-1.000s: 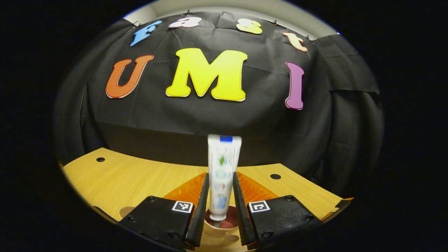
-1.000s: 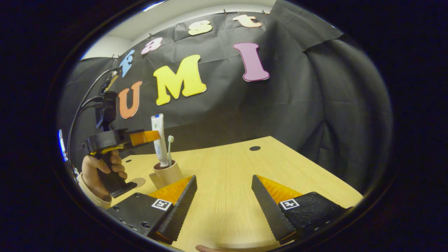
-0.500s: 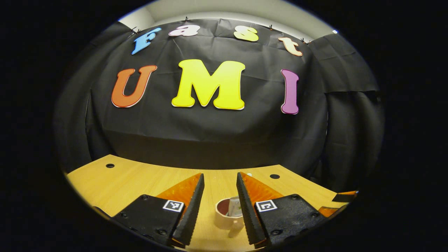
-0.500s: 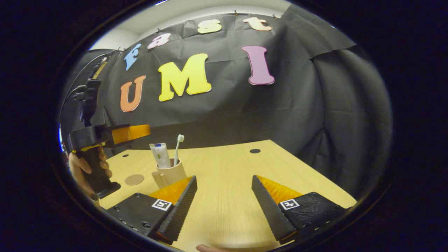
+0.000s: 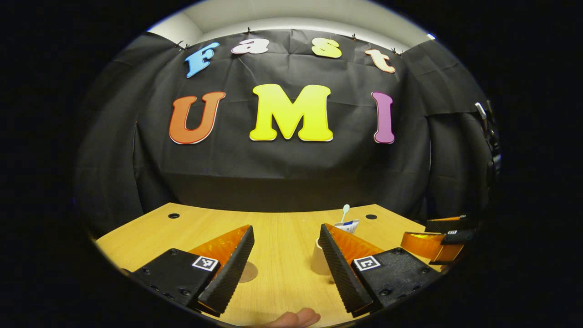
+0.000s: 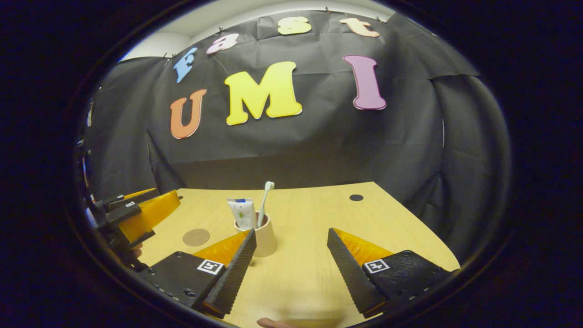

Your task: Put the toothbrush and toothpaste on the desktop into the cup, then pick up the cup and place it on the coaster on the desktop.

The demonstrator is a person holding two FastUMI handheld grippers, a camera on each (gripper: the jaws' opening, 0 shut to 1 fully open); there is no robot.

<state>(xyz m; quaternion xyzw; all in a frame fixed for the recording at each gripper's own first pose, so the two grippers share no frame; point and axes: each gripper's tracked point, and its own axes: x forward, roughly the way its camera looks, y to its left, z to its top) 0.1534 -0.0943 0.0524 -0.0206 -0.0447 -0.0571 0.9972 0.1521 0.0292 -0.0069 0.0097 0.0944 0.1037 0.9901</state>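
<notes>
In the right gripper view, the left claw (image 6: 136,212), orange-fingered with black fittings, sits at the far left edge above the pale wooden counter (image 6: 300,273), and its fingers stand slightly apart with nothing between them. Just to its right, a small round brown coaster (image 6: 196,237) lies flat on the counter, bare on top. Right of the coaster, and apart from it, stands the cream-coloured cylindrical cup (image 6: 264,237). Inside it the white toothpaste tube (image 6: 242,213) leans at the left, and the white toothbrush (image 6: 264,202) rises at the right with its head up. The right claw (image 6: 291,255) has its black ribbed fingers spread wide, empty, and the cup stands just beyond the tip of its left finger. A dark round hole (image 6: 356,197) marks the counter farther right.

In the left gripper view, the left claw (image 5: 286,257) is likewise released, fingers well apart and holding nothing. The coaster (image 5: 248,272) peeks out beside the left finger. Right of centre, the cup (image 5: 319,262) is partly hidden behind the right finger, with the toothpaste tube (image 5: 348,225) and toothbrush (image 5: 345,212) showing above it. At the far right edge is the right claw (image 5: 444,237), orange and black. A fingertip (image 5: 294,319) shows at the bottom edge.
</notes>
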